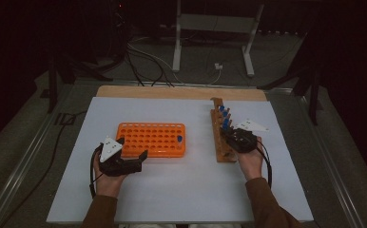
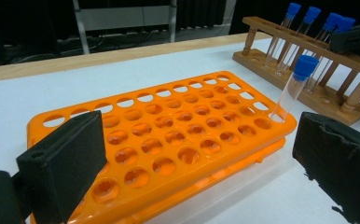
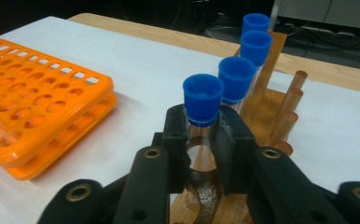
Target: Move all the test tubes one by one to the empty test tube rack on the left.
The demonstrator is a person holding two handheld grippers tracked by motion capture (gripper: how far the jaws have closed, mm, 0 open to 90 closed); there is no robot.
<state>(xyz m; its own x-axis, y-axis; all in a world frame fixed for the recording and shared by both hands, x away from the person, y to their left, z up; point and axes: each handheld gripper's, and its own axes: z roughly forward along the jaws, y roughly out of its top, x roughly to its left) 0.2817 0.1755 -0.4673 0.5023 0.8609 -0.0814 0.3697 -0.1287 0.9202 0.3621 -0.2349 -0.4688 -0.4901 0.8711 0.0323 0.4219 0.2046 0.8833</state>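
An orange tube rack point(image 1: 150, 139) lies on the white board, with one blue-capped tube point(image 1: 179, 138) standing in a hole near its right end. The same tube point(image 2: 295, 84) leans in a corner hole of the orange rack point(image 2: 169, 126) in the left gripper view. My left gripper point(image 1: 133, 148) hovers open at the rack's near left corner, its jaws point(image 2: 201, 140) wide with nothing gripped. A wooden rack point(image 1: 221, 147) to the right holds several blue-capped tubes point(image 3: 236, 79). My right gripper point(image 3: 201, 135) is shut on the nearest tube point(image 3: 203, 99), just under its cap, the tube still upright in the wooden rack point(image 3: 271, 102).
The white board point(image 1: 191, 190) rests on a wooden tabletop whose far edge point(image 1: 181, 91) shows behind it. Cables and a metal stand's legs point(image 1: 212, 42) lie on the floor beyond. Metal rails run along both sides of the table.
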